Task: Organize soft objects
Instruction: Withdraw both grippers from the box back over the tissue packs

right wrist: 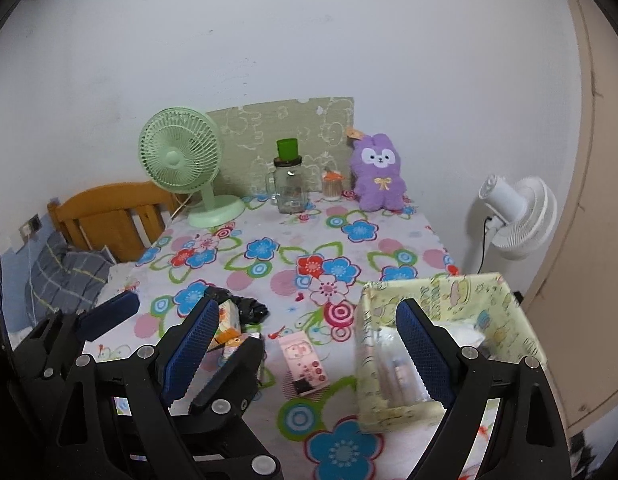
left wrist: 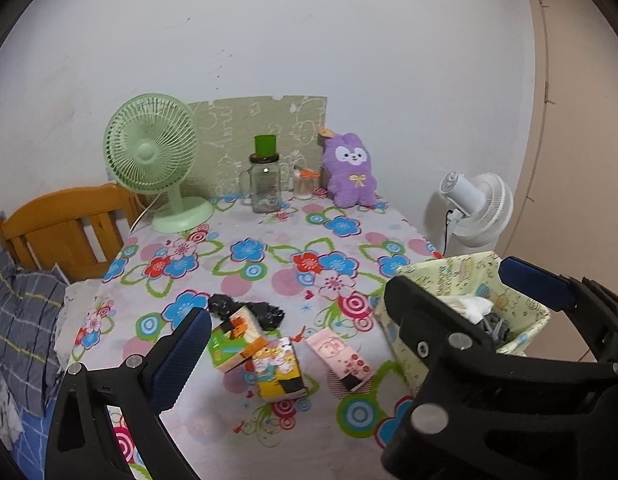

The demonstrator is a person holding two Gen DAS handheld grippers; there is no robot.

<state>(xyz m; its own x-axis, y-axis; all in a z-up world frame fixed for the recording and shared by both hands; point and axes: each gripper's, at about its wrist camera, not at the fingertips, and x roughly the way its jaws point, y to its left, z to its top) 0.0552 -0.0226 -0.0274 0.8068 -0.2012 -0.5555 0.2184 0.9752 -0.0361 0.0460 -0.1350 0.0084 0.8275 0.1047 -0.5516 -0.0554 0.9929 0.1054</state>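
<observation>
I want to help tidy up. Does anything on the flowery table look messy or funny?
Yes. Three small packets, green, yellow and pink, lie scattered at odd angles near a crumpled black bag, instead of in the fabric bin. A green cup is perched on the glass jar, which looks funny.

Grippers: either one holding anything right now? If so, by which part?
Nothing is held. The left gripper and the right gripper are both open above the table, with no object between their pads. The tissue packs lie untouched on the tablecloth.
</observation>
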